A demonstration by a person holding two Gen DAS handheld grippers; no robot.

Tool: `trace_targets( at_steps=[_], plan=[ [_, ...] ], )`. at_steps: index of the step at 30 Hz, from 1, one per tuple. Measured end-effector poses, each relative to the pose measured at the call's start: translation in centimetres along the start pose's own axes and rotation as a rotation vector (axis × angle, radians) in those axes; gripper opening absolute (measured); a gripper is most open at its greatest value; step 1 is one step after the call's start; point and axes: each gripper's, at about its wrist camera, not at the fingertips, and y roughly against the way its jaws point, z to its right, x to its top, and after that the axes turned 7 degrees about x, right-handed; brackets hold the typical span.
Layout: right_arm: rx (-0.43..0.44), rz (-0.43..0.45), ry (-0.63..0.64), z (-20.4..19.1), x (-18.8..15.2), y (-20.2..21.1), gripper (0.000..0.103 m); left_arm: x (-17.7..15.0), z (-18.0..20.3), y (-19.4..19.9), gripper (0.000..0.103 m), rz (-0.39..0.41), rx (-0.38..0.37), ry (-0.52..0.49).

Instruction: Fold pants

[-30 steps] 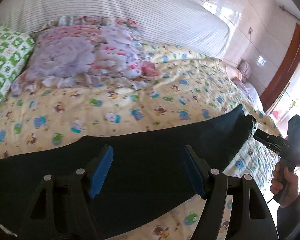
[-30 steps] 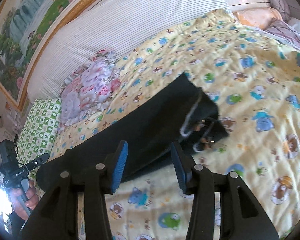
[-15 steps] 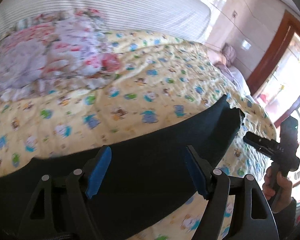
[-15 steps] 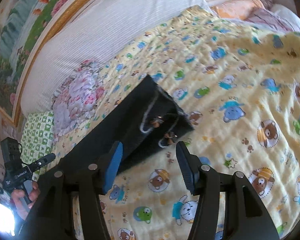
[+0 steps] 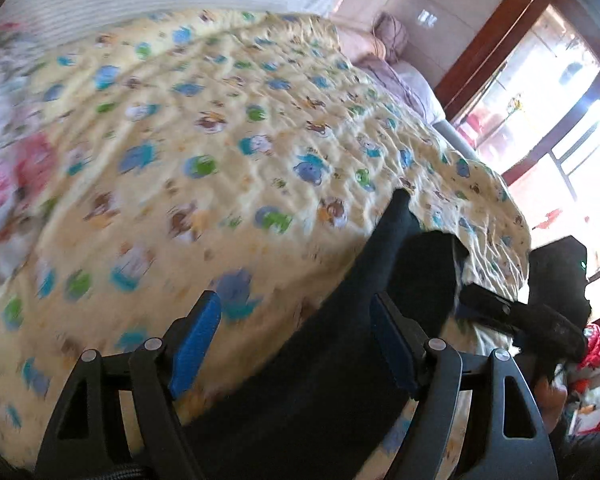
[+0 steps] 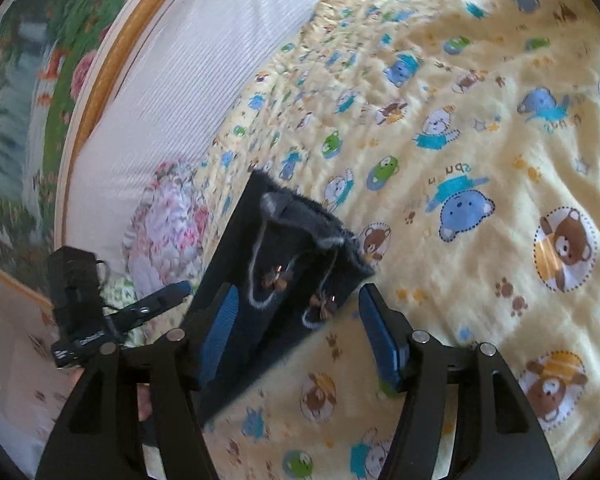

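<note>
Here are the pants (image 6: 268,280), dark navy, lying in a long band across the yellow cartoon-print bedspread (image 6: 480,140), waistband end toward the right gripper (image 6: 298,332). That tool's 2 blue pads are spread wide with the waist end sitting between them in view, but nothing is pinched; I can't tell whether the pads touch the cloth or merely hover over it. You can see pale drawstrings (image 6: 260,264) with small metal tips looping over the fabric, and a fuzzy lighter lining showing at the waist opening. Over on the other side, the left gripper (image 5: 296,344) is just as wide open, holding nothing, with the pants (image 5: 340,360) running diagonally under and past its right pad toward the bed's edge; this view is badly motion-blurred, so contact is anyone's guess. How will this cloth behave? It looks soft, fleecy and limp, thick enough to hold a crease line loosely, light enough to lift from 2 corners, and it should sag in the middle if carried by the ends. My pick for a hold: the 2 outer corners of the waistband for the right tool, clear of those dangling strings, which could snag in a pad, and the hem end for the left. A floral pillow (image 6: 168,220) sits up by the striped headboard (image 6: 204,64), well apart from the work.
</note>
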Motion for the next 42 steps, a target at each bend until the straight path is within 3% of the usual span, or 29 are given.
trace_targets(
  at_steps=[4,9,12,13,14,15,17,18,22,29,33,42],
  plan=[
    [0.016,0.020,-0.024,0.1,0.2,-0.1,0.064,2.1,0.7,-3.1,0.077,-0.083,-0.056,-0.013],
    [-0.003,0.024,0.006,-0.1,0.2,-0.4,0.063,3.4,2.6,-5.9,0.077,-0.155,-0.069,-0.068],
    [-0.019,0.028,0.010,0.3,0.2,-0.7,0.045,3.7,4.0,-7.2,0.076,-0.190,-0.047,-0.125],
    [-0.014,0.033,-0.002,0.7,0.2,-0.7,0.032,3.8,4.5,-7.5,0.076,-0.194,-0.032,-0.153],
    [-0.011,0.034,-0.015,1.1,0.2,-0.7,0.021,3.8,4.8,-7.6,0.071,-0.195,-0.029,-0.169],
    [-0.003,0.036,-0.029,1.6,0.2,-0.6,0.017,3.8,5.1,-7.7,0.059,-0.195,-0.035,-0.184],
    [0.020,0.044,-0.029,1.9,0.0,-0.4,0.014,3.7,5.6,-7.7,0.035,-0.197,-0.084,-0.193],
    [0.027,0.048,-0.021,1.8,0.0,-0.3,0.014,3.7,5.9,-7.7,0.017,-0.201,-0.116,-0.193],
    [0.074,0.069,-0.011,1.1,0.0,0.1,0.013,3.1,6.8,-7.0,0.014,-0.152,-0.103,-0.217],
    [0.125,0.086,0.043,-1.4,-0.1,1.0,0.012,2.9,4.7,-2.8,0.011,-0.059,-0.210,-0.140],
    [0.206,0.088,0.115,-4.7,-0.4,1.4,0.012,1.7,3.5,1.3,0.011,0.024,-0.259,-0.122],
    [0.460,-0.074,0.195,-11.6,-3.8,-2.2,0.012,-4.1,-1.8,9.7,0.010,0.201,-0.320,-0.047]
  ],
)
